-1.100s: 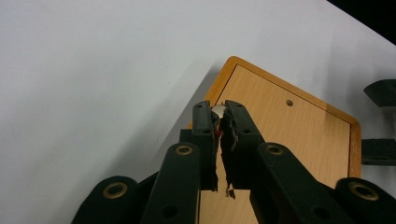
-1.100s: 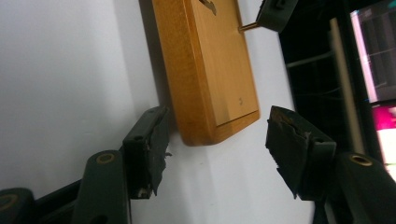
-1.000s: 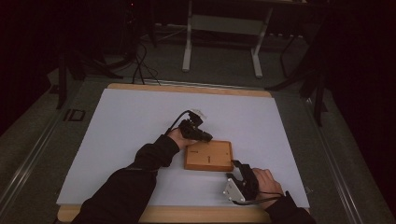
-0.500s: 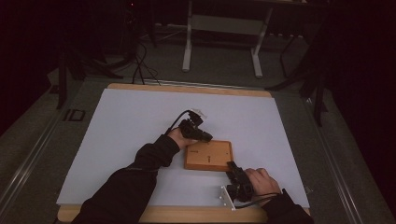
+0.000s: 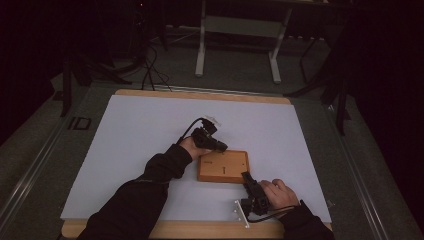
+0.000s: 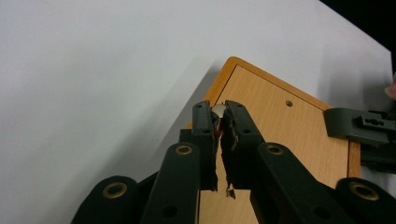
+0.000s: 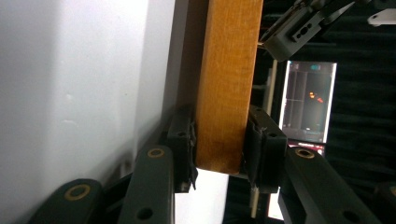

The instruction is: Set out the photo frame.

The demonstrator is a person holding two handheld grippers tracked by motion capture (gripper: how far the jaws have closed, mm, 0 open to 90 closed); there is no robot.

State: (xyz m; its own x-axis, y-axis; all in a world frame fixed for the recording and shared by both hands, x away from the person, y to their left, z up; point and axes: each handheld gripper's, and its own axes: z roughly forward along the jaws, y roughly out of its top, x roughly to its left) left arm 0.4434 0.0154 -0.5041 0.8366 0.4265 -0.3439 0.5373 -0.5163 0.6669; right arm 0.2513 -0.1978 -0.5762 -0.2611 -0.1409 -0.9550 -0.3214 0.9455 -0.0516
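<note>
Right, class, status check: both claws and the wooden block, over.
Left claw shut on a small silvery piece above the wooden block. Right claw clamped on the block's edge. Nothing in the way.

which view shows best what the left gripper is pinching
The left gripper view: the left gripper is shut on a small silvery piece over the wooden block. In the high view that piece is too small to tell; the right gripper view shows the block's edge.

I see a flat rectangular light-wood block [image 5: 223, 166] lying on the white table sheet — small drilled holes in its top. A small silvery round piece [image 6: 218, 110] sits above its far corner — my left jaws pinch it.
</note>
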